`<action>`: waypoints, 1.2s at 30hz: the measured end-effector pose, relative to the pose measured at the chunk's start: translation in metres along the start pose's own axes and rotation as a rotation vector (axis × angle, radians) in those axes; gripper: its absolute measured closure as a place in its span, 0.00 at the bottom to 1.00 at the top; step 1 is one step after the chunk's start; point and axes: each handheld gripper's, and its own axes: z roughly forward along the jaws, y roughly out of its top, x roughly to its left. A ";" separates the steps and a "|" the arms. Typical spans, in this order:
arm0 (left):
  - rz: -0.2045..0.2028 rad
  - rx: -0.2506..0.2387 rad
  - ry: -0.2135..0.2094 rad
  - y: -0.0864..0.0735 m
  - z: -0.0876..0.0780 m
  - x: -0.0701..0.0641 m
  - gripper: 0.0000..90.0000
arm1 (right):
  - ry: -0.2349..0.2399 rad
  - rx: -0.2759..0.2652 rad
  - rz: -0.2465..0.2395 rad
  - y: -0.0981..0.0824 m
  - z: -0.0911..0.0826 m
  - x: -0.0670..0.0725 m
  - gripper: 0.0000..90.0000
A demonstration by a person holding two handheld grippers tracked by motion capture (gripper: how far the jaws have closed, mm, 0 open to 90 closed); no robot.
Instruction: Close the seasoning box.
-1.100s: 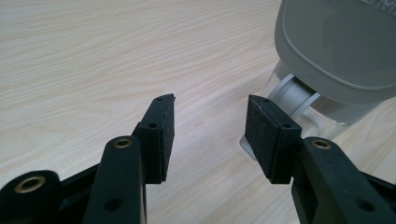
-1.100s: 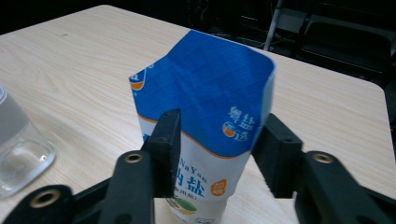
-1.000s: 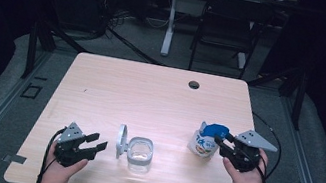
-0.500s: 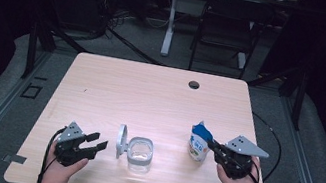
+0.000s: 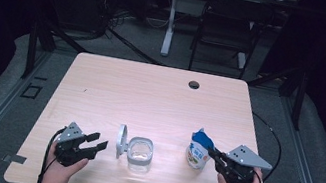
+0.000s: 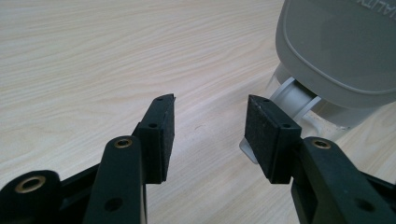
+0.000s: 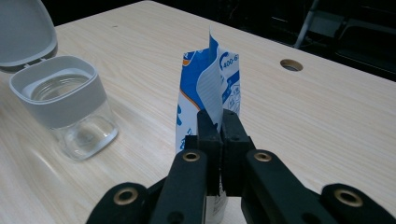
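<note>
A blue and white pouch (image 5: 198,151) stands upright on the wooden table (image 5: 150,94) at the front right. My right gripper (image 5: 213,155) is shut on the pouch's near edge; in the right gripper view its jaws (image 7: 218,114) pinch the pouch (image 7: 205,84) about halfway up. A clear glass jar (image 5: 139,152) with a grey collar sits at the front middle, its hinged grey lid (image 5: 120,141) swung open to the left. My left gripper (image 5: 97,142) rests open just left of the lid, nothing between its jaws (image 6: 210,121); the lid (image 6: 336,46) is close ahead to the right.
A round cable hole (image 5: 194,84) lies near the table's far edge. A chair (image 5: 223,26) and stand legs are on the floor beyond. Cables trail from both grippers off the front edge. Bare wood stretches across the middle and back.
The right gripper has closed on the pouch and shifted with it a little leftward and toward the front edge. The left gripper, jar and lid have not moved.
</note>
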 end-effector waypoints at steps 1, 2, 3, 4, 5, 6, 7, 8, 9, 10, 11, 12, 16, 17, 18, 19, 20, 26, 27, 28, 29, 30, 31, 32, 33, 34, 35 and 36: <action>-0.002 -0.010 0.003 0.000 0.001 0.000 0.59 | -0.003 -0.006 0.006 -0.002 -0.001 -0.001 0.97; -0.002 -0.010 0.003 0.000 0.000 0.000 0.59 | 0.003 -0.010 0.011 -0.003 -0.001 -0.002 0.97; -0.005 -0.010 0.003 0.000 0.000 0.000 0.59 | 0.007 -0.016 0.017 -0.004 -0.002 -0.002 0.96; -0.006 -0.009 0.003 0.000 0.001 0.000 0.59 | 0.004 -0.019 0.014 -0.005 -0.002 -0.003 0.95; -0.006 -0.009 0.003 0.000 0.001 0.000 0.59 | 0.002 -0.017 0.015 -0.005 -0.003 -0.003 0.94; -0.005 -0.006 0.004 0.000 0.000 0.000 0.59 | 0.001 -0.022 0.018 -0.006 -0.002 -0.002 0.93; -0.001 -0.002 0.000 0.000 0.000 0.000 0.59 | 0.002 -0.021 0.016 -0.006 -0.002 -0.002 0.92; 0.000 -0.002 0.001 0.000 0.000 0.000 0.59 | 0.003 -0.024 0.015 -0.006 -0.002 -0.002 0.90; -0.001 -0.008 0.001 0.000 0.000 0.000 0.59 | 0.002 -0.018 0.014 -0.007 -0.001 -0.002 0.88; 0.000 -0.008 0.001 0.001 0.000 0.000 0.59 | 0.001 -0.016 0.018 -0.007 0.000 -0.002 0.86; 0.002 -0.008 0.002 0.001 0.000 0.000 0.59 | -0.005 -0.016 0.017 -0.008 0.001 -0.002 0.82; 0.001 -0.008 0.004 0.001 -0.001 0.000 0.59 | -0.001 -0.017 0.022 -0.009 0.001 -0.001 0.79; -0.002 -0.009 0.008 0.000 -0.001 0.001 0.59 | -0.002 -0.003 0.021 -0.014 0.006 -0.001 0.67; -0.004 -0.009 0.009 0.000 -0.001 0.001 0.59 | 0.001 0.000 0.023 -0.015 0.008 -0.001 0.65; -0.004 -0.009 0.008 -0.001 -0.001 0.001 0.59 | 0.010 0.000 0.029 -0.017 0.009 -0.001 0.63; 0.000 -0.006 0.007 -0.001 -0.001 0.001 0.59 | 0.012 0.000 0.034 -0.019 0.011 -0.002 0.61; -0.001 -0.006 0.008 -0.001 -0.002 0.001 0.59 | 0.012 0.000 0.033 -0.021 0.012 -0.002 0.60; -0.012 -0.010 0.016 -0.002 -0.002 0.003 0.59 | 0.014 0.009 0.049 -0.030 0.019 -0.003 0.53; -0.011 -0.012 0.018 -0.002 -0.002 0.004 0.59 | 0.013 0.012 0.049 -0.031 0.021 -0.002 0.52; -0.012 -0.012 0.016 -0.001 -0.002 0.004 0.59 | 0.011 0.010 0.046 -0.032 0.022 -0.001 0.51; -0.012 -0.011 0.015 -0.001 -0.002 0.005 0.59 | 0.010 0.014 0.047 -0.034 0.023 -0.001 0.50; -0.012 -0.013 0.016 -0.001 -0.002 0.005 0.58 | 0.007 0.017 0.047 -0.035 0.025 -0.001 0.50; -0.015 -0.014 0.017 -0.001 -0.003 0.005 0.58 | 0.007 0.009 0.051 -0.036 0.027 -0.001 0.49; -0.017 -0.013 0.018 -0.001 -0.003 0.005 0.58 | 0.008 0.011 0.054 -0.038 0.028 -0.001 0.49; -0.016 -0.014 0.019 -0.001 -0.003 0.005 0.58 | 0.007 0.018 0.048 -0.039 0.029 -0.001 0.49; -0.016 -0.013 0.019 -0.001 -0.003 0.005 0.58 | 0.006 0.020 0.050 -0.040 0.031 0.000 0.49; -0.016 -0.011 0.021 -0.001 -0.004 0.005 0.58 | 0.006 0.025 0.049 -0.041 0.032 0.000 0.49; -0.014 -0.008 0.023 -0.001 -0.004 0.006 0.58 | 0.008 0.026 0.052 -0.043 0.034 0.001 0.49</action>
